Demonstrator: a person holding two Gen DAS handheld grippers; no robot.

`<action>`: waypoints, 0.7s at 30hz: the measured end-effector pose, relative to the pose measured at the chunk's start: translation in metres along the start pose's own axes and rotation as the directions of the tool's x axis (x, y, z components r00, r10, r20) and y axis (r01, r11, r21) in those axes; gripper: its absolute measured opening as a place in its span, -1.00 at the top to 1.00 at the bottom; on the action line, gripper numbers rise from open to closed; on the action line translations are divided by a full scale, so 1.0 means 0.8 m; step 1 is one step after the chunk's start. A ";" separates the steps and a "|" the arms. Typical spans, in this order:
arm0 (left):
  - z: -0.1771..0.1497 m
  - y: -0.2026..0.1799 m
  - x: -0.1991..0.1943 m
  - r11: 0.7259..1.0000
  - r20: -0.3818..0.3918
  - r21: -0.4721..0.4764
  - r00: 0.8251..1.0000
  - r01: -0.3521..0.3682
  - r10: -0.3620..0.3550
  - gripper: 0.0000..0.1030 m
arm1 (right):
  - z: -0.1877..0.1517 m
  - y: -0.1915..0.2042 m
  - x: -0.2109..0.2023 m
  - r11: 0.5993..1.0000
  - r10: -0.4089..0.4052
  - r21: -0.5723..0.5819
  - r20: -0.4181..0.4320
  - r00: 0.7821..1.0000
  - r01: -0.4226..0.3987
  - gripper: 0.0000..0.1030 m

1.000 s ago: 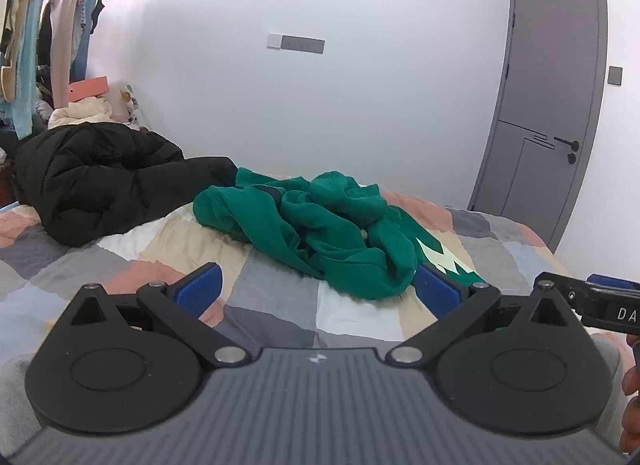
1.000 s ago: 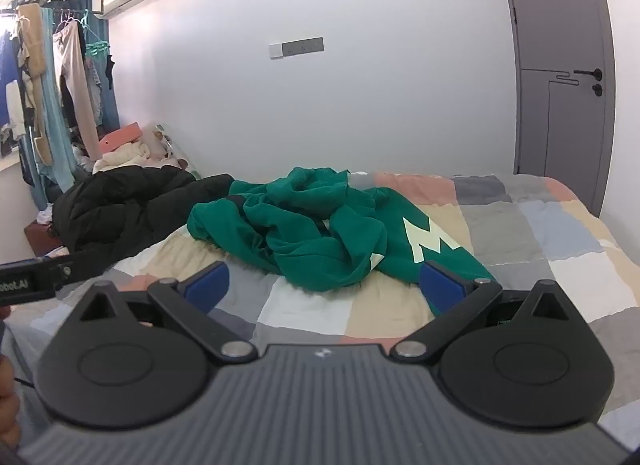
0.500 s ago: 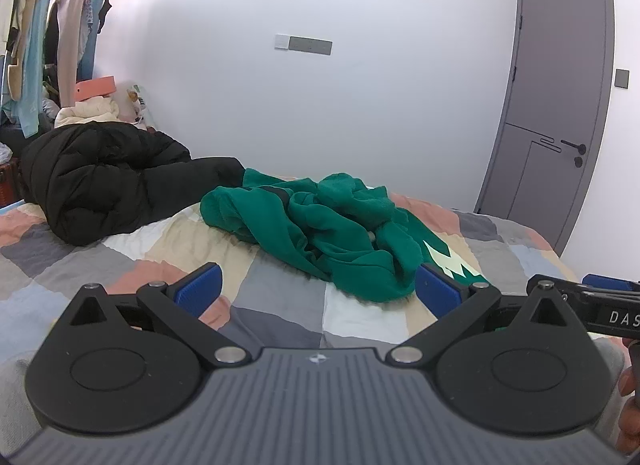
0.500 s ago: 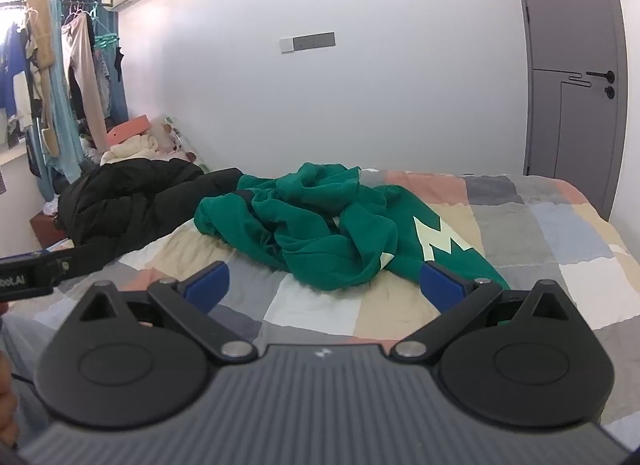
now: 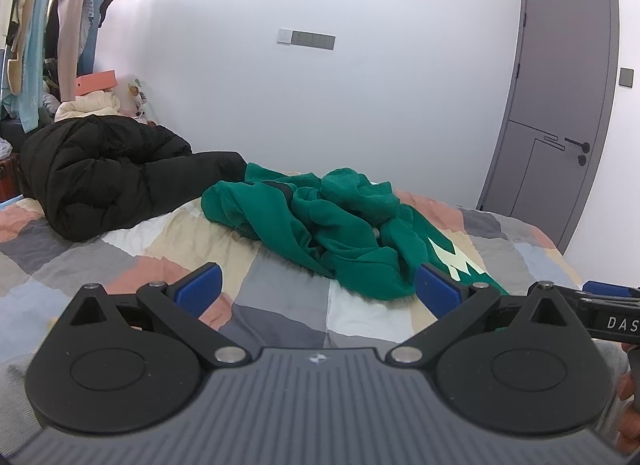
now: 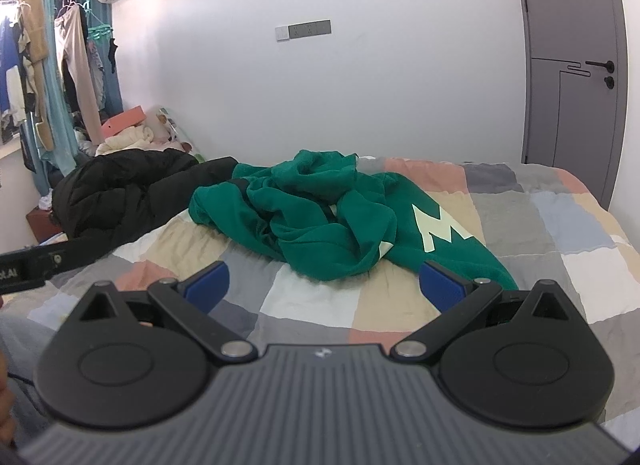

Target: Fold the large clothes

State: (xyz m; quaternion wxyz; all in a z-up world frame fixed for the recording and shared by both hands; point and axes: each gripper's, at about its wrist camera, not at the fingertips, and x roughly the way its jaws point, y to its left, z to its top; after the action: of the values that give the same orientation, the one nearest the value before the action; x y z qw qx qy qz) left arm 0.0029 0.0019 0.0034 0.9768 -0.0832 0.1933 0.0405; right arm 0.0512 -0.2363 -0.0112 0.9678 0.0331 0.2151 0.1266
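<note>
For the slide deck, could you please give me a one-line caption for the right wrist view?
Open right hand-held gripper faces a crumpled green sweatshirt on the patchwork bed.

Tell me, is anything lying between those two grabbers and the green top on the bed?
Nothing visible. Only bare patchwork quilt lies between the open left gripper or the open right gripper and the crumpled green sweatshirt. The black puffer coat sits off to the left, touching the sweatshirt's far edge, not in the path.

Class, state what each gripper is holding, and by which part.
Nothing: the left gripper and the right gripper are both open, short of the green sweatshirt.
</note>
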 end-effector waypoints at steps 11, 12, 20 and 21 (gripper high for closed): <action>0.000 0.002 0.017 1.000 -0.019 -0.006 1.000 0.001 -0.001 -1.00 | -0.001 -0.004 0.010 1.000 -0.007 0.008 -0.014 1.000 0.007 -1.00; -0.001 0.002 0.018 1.000 -0.020 -0.007 1.000 0.001 -0.001 -1.00 | -0.001 -0.003 0.010 1.000 -0.008 0.008 -0.015 1.000 0.008 -1.00; 0.000 0.003 0.023 1.000 -0.022 -0.003 1.000 0.005 -0.005 -1.00 | 0.001 -0.006 0.010 1.000 -0.010 0.014 -0.018 1.000 0.010 -1.00; 0.000 0.003 0.023 1.000 -0.022 -0.003 1.000 0.006 -0.006 -1.00 | 0.001 -0.006 0.010 1.000 -0.010 0.014 -0.018 1.000 0.010 -1.00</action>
State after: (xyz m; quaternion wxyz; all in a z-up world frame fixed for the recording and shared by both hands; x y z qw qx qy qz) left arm 0.0198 0.0053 -0.0043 0.9745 -0.0855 0.2040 0.0371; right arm 0.0596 -0.2390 -0.0145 0.9663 0.0375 0.2245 0.1204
